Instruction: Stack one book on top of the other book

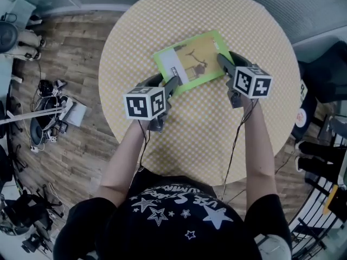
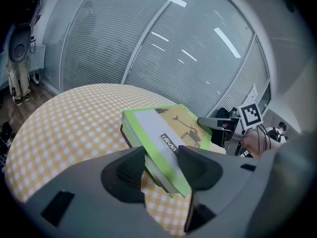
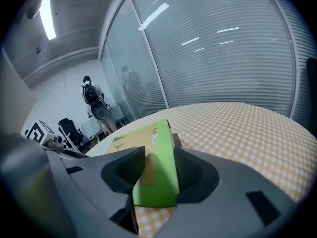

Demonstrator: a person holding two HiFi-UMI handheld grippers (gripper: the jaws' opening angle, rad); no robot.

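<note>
From the head view, the green book (image 1: 196,57) lies near the middle of the round checked bench (image 1: 162,20). The left gripper (image 1: 172,84) is at its near-left corner and the right gripper (image 1: 223,60) at its right edge. Bare cloth runs all round and the bench rim is well apart on every side, so there is ample room to shift or square the pile. In the left gripper view the jaws are closed on the green book's corner. A darker book (image 2: 125,134) shows as a maroon edge directly beneath it, so the stack looks all but made. In the right gripper view that gripper's jaws clamp the green book's edge, and a dark corner of the lower book peeps out beside it. Whether the green book already rests fully on the darker one or hangs just above it is hard to tell from these angles. What seems left is to settle it, align the edges and let go.
</note>
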